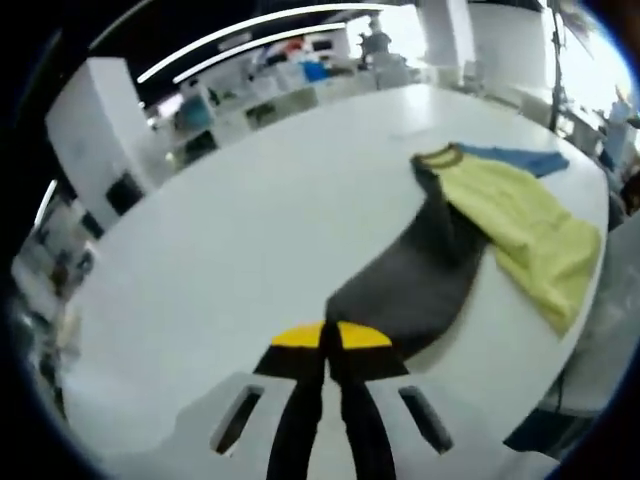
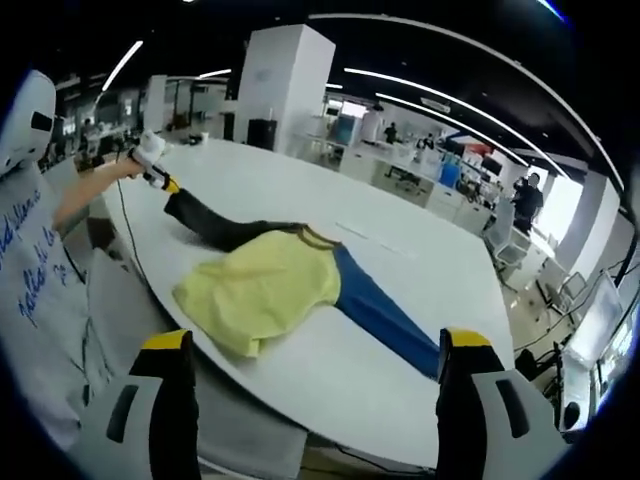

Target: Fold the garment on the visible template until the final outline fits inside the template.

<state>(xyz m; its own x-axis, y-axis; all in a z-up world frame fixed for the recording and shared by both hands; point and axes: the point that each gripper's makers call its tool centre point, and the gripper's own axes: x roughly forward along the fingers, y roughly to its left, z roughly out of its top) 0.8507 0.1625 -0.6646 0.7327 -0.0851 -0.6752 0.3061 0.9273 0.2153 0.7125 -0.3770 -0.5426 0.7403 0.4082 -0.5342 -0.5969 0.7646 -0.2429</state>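
Note:
A garment lies spread on the white table (image 1: 250,230), with a yellow body (image 1: 520,225), a dark grey sleeve (image 1: 420,275) and a blue sleeve (image 1: 520,158). My left gripper (image 1: 330,338) is shut on the end of the grey sleeve, which stretches away from its yellow-tipped jaws. In the right gripper view the same yellow body (image 2: 265,285) lies between the grey sleeve (image 2: 225,228) and the blue sleeve (image 2: 385,315), and the left gripper (image 2: 160,178) holds the grey sleeve's far end. My right gripper (image 2: 315,340) is open, back from the table's near edge, with nothing between its jaws.
A person in a white top (image 2: 40,270) stands at the table's left end. The table's curved edge (image 2: 330,420) runs just in front of the right gripper. Chairs (image 2: 505,245), desks and a white pillar (image 2: 285,90) stand beyond the table.

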